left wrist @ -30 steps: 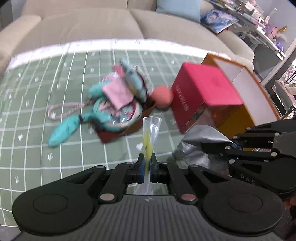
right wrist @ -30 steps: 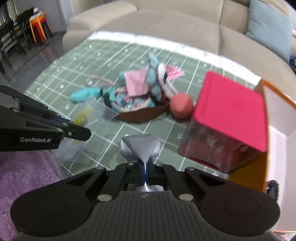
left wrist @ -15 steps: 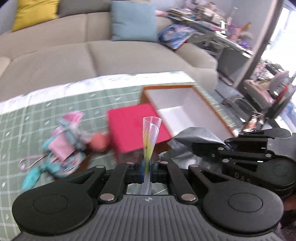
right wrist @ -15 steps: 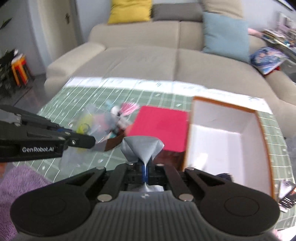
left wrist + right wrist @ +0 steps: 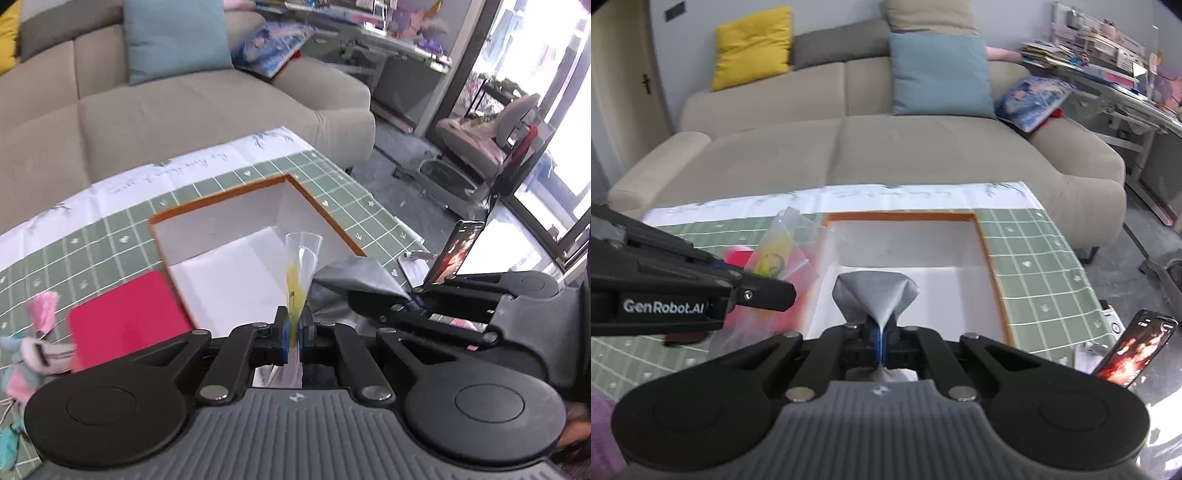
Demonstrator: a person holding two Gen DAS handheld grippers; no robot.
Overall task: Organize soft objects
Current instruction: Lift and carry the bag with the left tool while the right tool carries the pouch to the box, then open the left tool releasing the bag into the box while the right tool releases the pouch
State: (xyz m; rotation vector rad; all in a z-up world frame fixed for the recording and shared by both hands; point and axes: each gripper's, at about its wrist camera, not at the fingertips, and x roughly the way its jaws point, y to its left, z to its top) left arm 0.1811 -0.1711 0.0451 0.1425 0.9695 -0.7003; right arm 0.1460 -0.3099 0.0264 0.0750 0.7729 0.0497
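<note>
Pinching crinkly clear bag (image 5: 300, 273) in left tool (image 5: 293, 332), right tool (image 5: 881, 341) clamping silver foil pouch (image 5: 877, 291), white box (image 5: 908, 243)

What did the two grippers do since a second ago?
Both swung right, away from the plush toys, and now hang above the open orange-rimmed box. Unchanged: the left hand-held gripper stays shut on the clear bag, and the right hand-held gripper on the silver bag.

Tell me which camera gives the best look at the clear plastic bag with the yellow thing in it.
Right wrist view: the clear plastic bag hangs side-on from the left gripper, showing its flat face and yellow contents. The left wrist view sees that bag only edge-on, a thin strip rising between its own closed fingers.
</note>
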